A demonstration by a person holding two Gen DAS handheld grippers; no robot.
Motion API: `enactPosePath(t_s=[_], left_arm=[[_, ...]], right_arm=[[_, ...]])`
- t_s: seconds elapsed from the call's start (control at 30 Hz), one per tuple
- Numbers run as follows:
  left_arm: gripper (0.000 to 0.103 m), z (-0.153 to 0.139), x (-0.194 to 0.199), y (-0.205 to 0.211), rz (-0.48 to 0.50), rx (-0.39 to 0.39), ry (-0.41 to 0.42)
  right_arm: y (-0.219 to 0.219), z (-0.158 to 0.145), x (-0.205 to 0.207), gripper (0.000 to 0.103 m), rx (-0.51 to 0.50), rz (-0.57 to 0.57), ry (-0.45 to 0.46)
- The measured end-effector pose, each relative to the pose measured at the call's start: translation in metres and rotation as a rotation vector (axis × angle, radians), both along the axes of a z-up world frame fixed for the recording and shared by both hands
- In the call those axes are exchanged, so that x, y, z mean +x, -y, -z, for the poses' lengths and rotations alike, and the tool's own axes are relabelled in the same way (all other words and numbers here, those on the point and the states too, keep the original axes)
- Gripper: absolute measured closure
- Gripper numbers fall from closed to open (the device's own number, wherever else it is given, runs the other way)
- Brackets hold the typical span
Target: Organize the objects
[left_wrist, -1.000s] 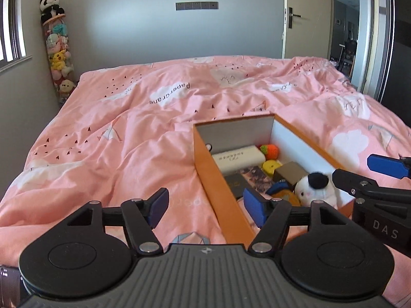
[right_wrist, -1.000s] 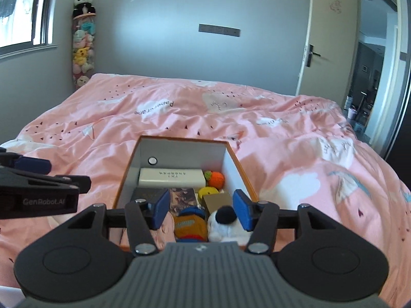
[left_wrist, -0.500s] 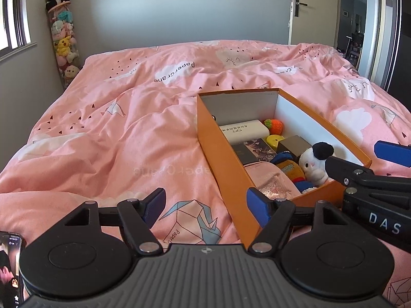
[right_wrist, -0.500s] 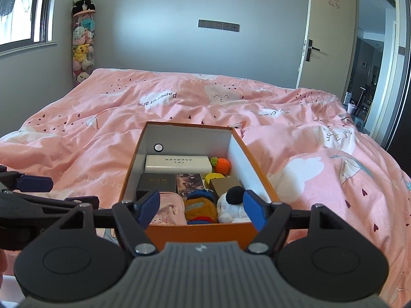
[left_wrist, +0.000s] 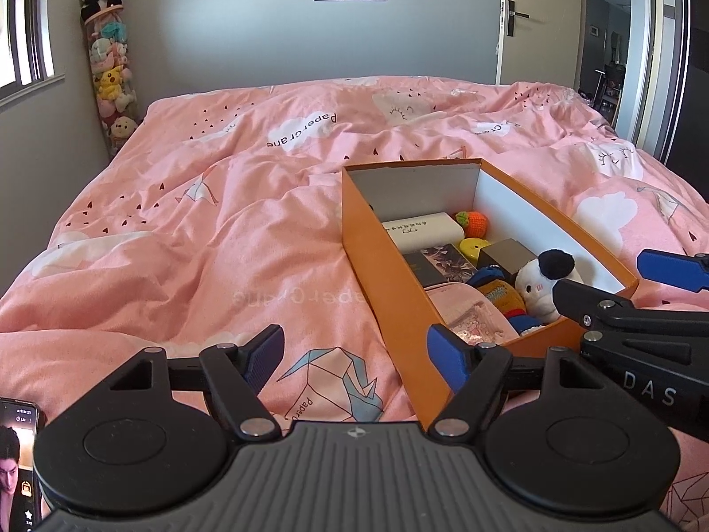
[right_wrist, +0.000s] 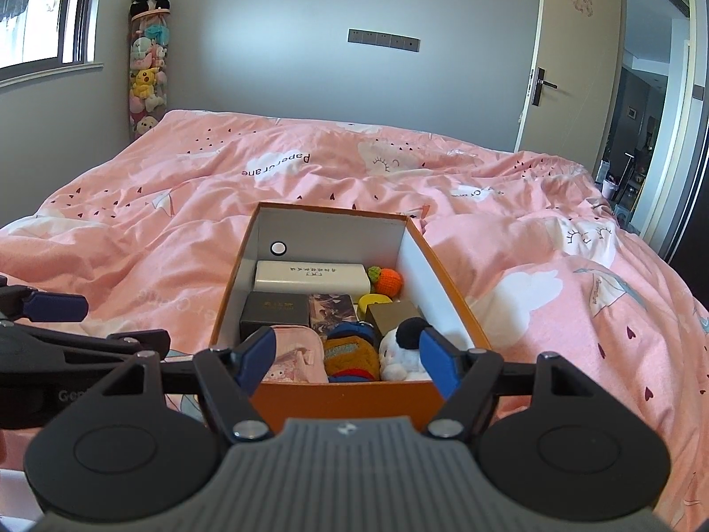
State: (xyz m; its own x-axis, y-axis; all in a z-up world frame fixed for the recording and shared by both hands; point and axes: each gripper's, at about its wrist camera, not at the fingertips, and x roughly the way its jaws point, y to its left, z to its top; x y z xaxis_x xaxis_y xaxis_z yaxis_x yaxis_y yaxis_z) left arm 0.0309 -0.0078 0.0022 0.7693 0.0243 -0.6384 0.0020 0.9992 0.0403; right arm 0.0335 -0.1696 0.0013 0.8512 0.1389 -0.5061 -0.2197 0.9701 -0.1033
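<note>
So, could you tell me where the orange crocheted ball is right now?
In the right wrist view, the orange crocheted ball lies inside the orange box, toward its far right corner, just right of the white case.

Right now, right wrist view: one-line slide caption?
Open right gripper poised before an orange box of toys and small boxes on a pink duvet.

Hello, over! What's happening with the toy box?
Both hand-held grippers open, empty. Box on bed, packed. Nothing in the way.

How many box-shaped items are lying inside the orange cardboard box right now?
3: white rectangular case at the far end, black box at left, brown box at right; more may be hidden underneath.
</note>
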Motion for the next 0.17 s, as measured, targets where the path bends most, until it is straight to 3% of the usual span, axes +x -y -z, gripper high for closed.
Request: enactPosePath(t_s=[0.17], left_arm=[[0.016, -0.0005, -0.0007, 0.0012, 0.001, 0.002, 0.005]], right_arm=[[0.0006, -0.0007, -0.0003, 0.030, 0.001, 0.001, 0.001]])
